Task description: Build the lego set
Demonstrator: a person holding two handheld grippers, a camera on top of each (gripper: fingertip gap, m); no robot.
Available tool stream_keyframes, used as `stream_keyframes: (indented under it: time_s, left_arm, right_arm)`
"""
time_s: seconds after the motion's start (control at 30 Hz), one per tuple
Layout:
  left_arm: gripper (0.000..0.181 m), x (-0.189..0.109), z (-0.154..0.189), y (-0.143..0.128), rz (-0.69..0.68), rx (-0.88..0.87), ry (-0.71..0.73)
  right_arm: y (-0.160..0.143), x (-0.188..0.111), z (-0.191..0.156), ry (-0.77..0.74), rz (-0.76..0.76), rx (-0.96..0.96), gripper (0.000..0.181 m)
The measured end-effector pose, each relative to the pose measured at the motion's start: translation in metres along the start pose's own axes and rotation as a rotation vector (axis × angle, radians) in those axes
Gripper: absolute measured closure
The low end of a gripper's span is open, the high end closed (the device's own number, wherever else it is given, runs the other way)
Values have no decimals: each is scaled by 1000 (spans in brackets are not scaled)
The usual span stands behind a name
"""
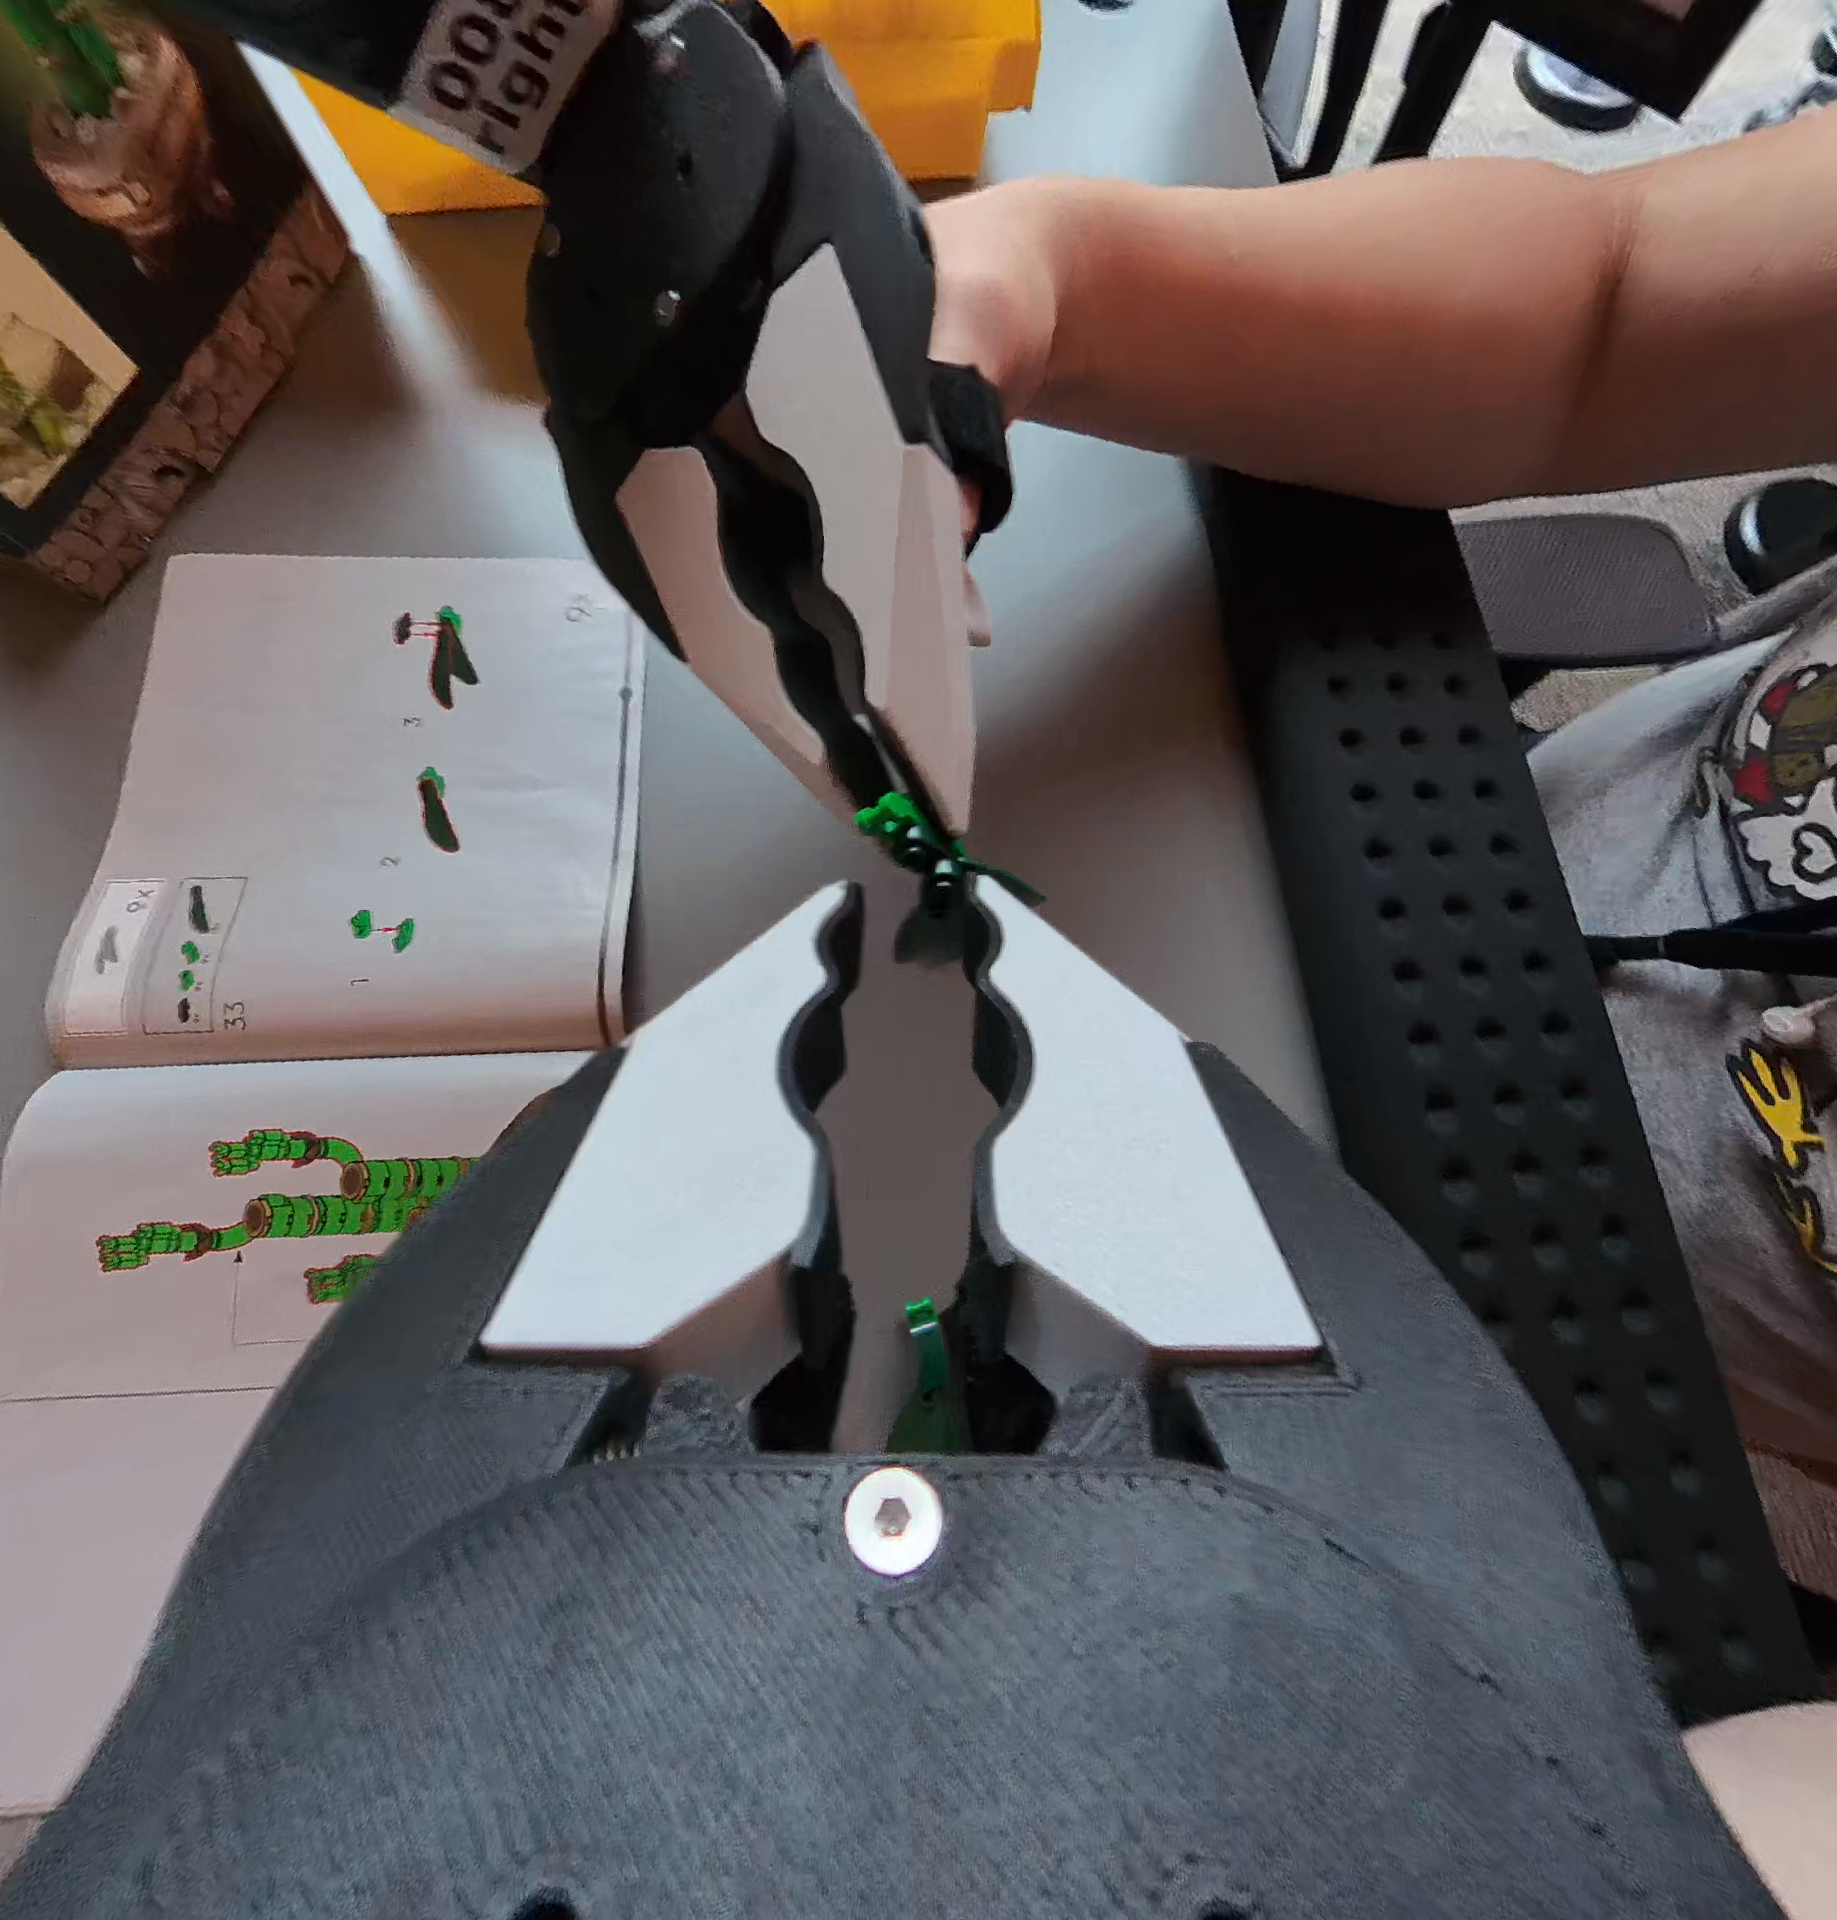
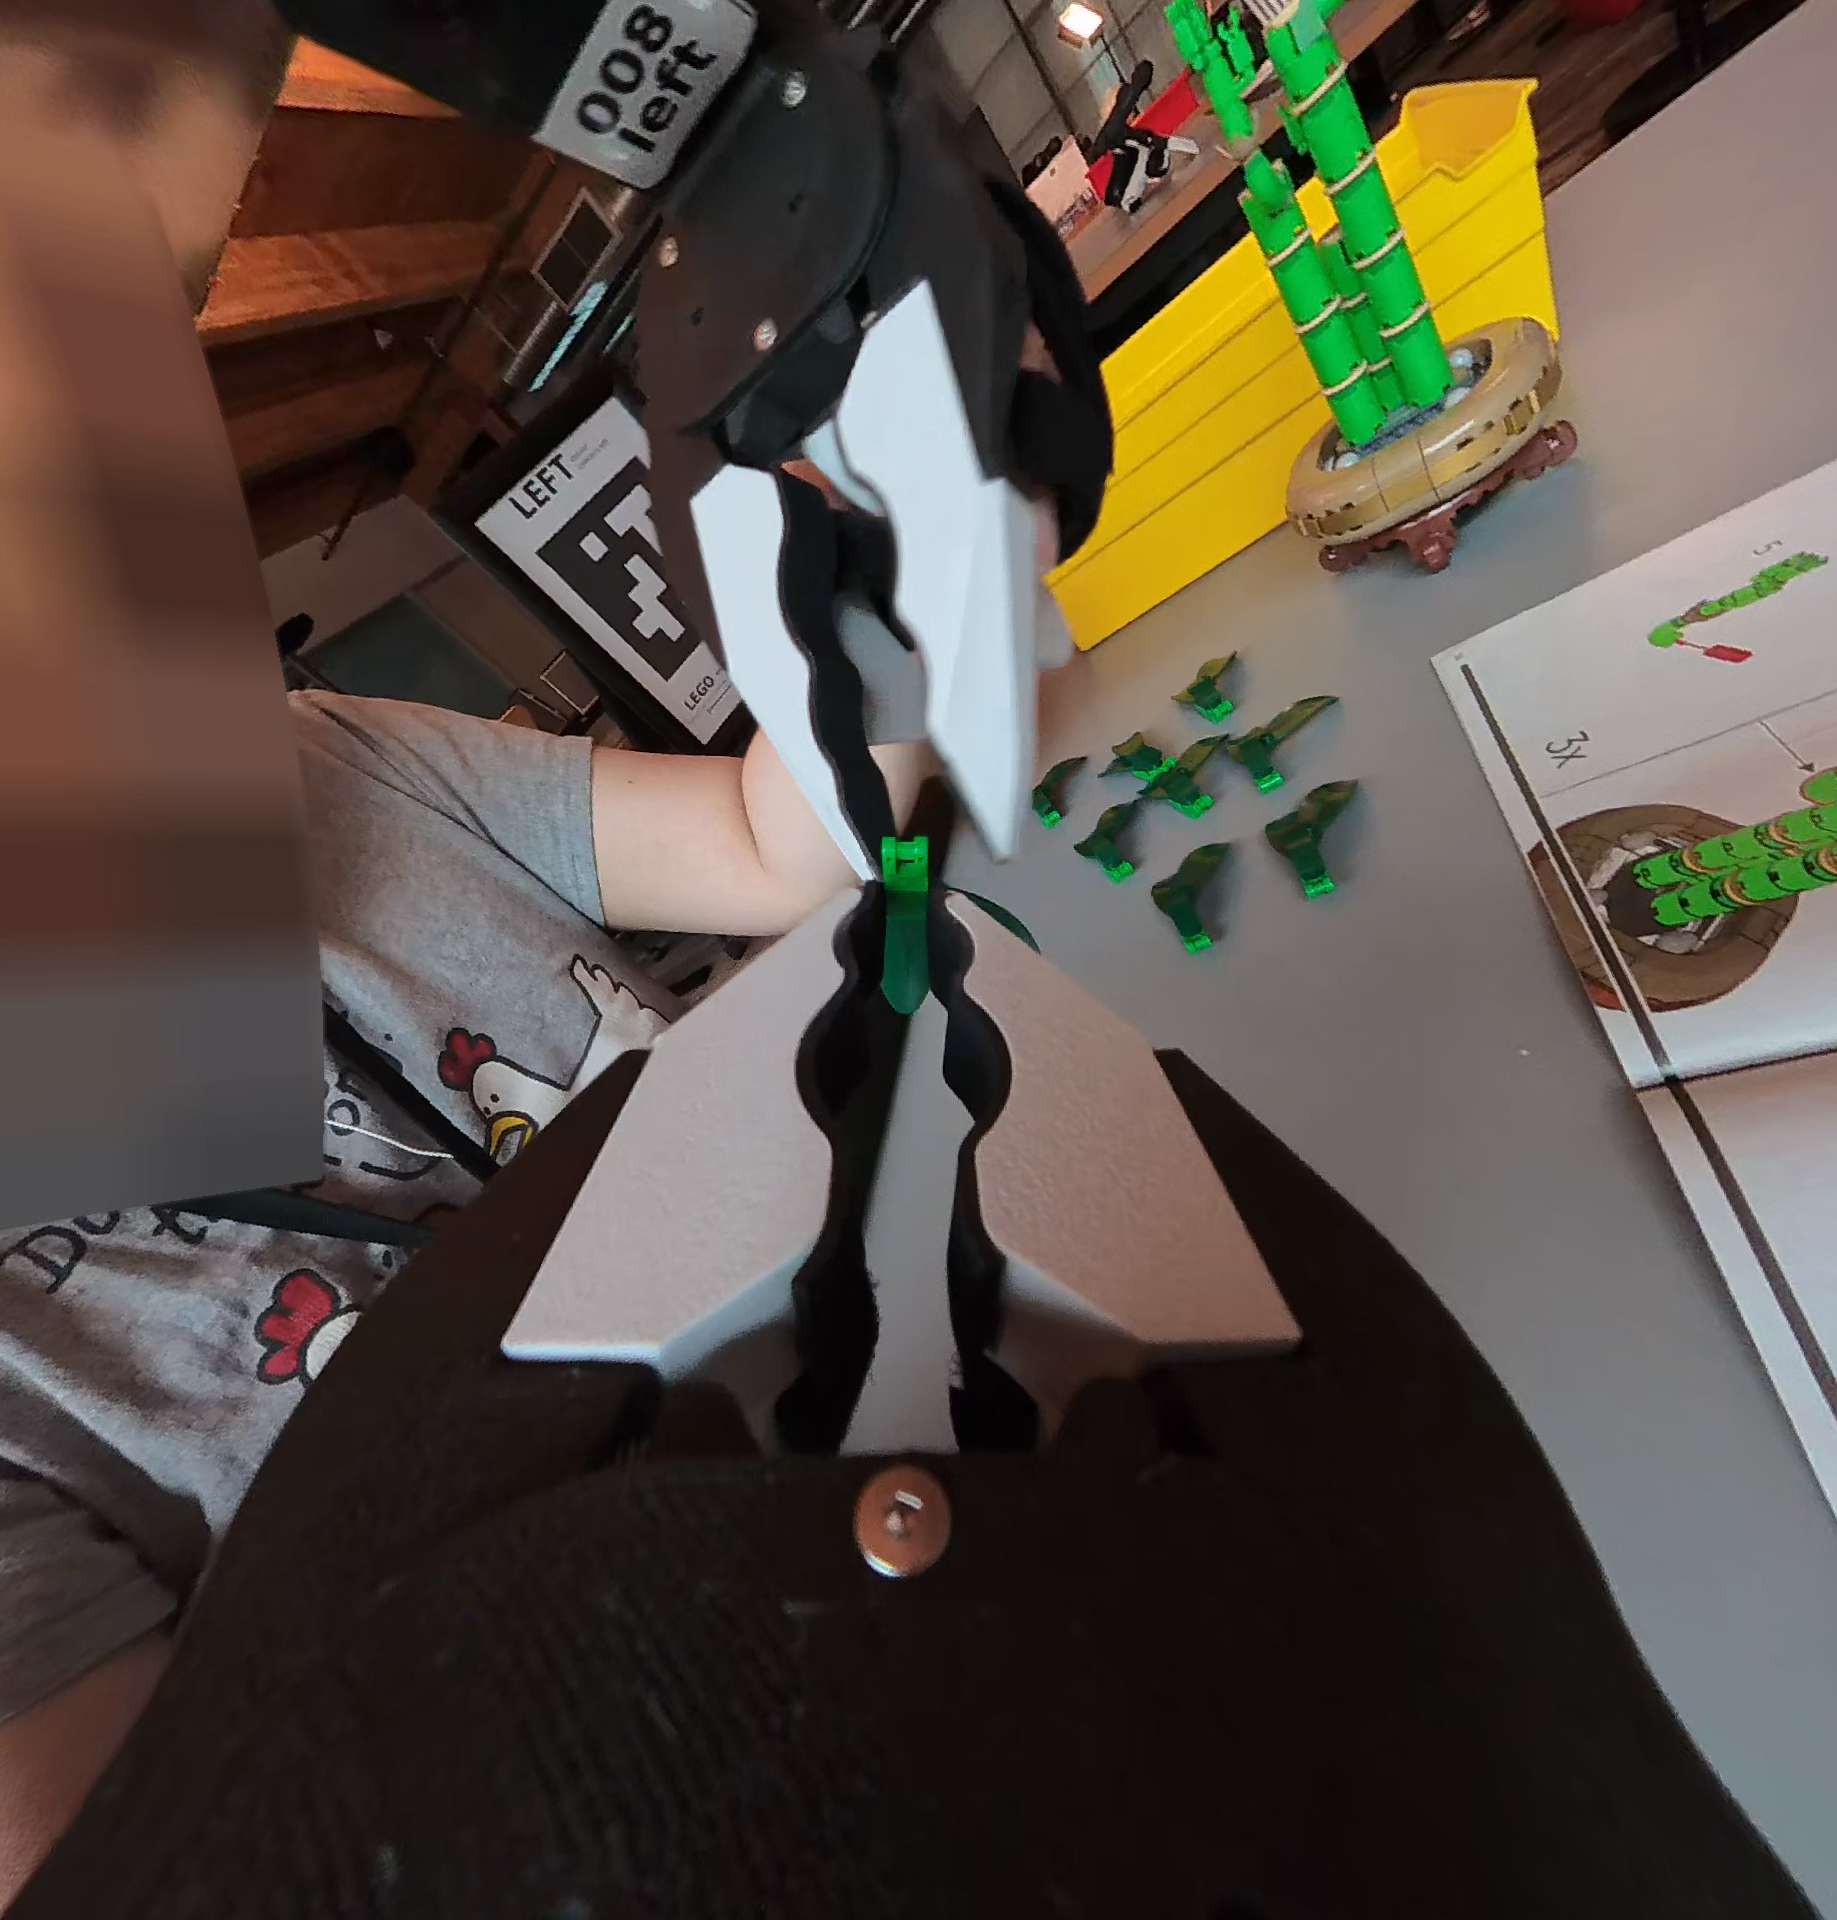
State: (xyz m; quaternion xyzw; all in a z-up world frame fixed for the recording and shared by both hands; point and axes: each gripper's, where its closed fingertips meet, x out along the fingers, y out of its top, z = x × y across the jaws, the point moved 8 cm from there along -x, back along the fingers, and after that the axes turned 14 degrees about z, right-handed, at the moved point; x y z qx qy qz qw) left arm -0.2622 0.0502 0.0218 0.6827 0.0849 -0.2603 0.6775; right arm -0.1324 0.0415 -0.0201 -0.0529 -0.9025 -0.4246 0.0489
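Above the grey table point(image 2: 1309, 1195), beside the open instruction booklet point(image 1: 374, 810), your left gripper point(image 1: 914, 914) and right gripper point(image 2: 909, 914) met tip to tip, both clamped on one green leaf piece point(image 2: 906, 935).

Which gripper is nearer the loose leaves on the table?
Left, probably. The left gripper reaches in from beside the loose leaves; the right gripper faces them from the opposite side.

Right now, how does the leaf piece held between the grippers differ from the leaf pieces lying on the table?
The held leaf piece is up in the air, pinched by the right gripper and meeting the left gripper; the loose leaf pieces lie scattered on the grey table, untouched. The held one points straight along the gripper; the loose ones point every way. All share dark green blades with bright green clips.
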Motion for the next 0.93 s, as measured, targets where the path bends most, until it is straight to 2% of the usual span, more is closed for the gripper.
stream_keyframes:
  time_s: [0.07,0.13,0.3,0.4,0.53,0.67,0.73,0.83,0.93]
  left_arm:
    - [150,-6,-5,-2,22,-12,33]
    - [147,-14,-12,0,86,-38,55]
    - [136,-28,-22,16,280,-115,106]
    - [131,-18,-22,22,264,-70,197]
    - [139,-2,-24,25,281,-57,307]
    - [137,4,-24,27,398,-256,136]
    - [134,1,-25,29,459,-348,28]
    - [135,-7,-24,31,549,-451,-130]
    - [136,-4,-26,27,563,-562,-205]
  right_arm:
    - [1,-1,0,2,18,-14,176]
    - [5,-4,1,-5,66,-22,176]
    - [26,-22,6,-37,351,-31,176]
    - [38,-39,2,-9,513,-17,176]
    - [46,-55,-8,-32,544,-99,176]
    - [57,-75,-35,17,600,-295,176]
    - [56,-80,-43,47,579,-361,176]
    - [51,-81,-46,92,515,-389,176]
    - [50,-80,-43,79,533,-452,176]
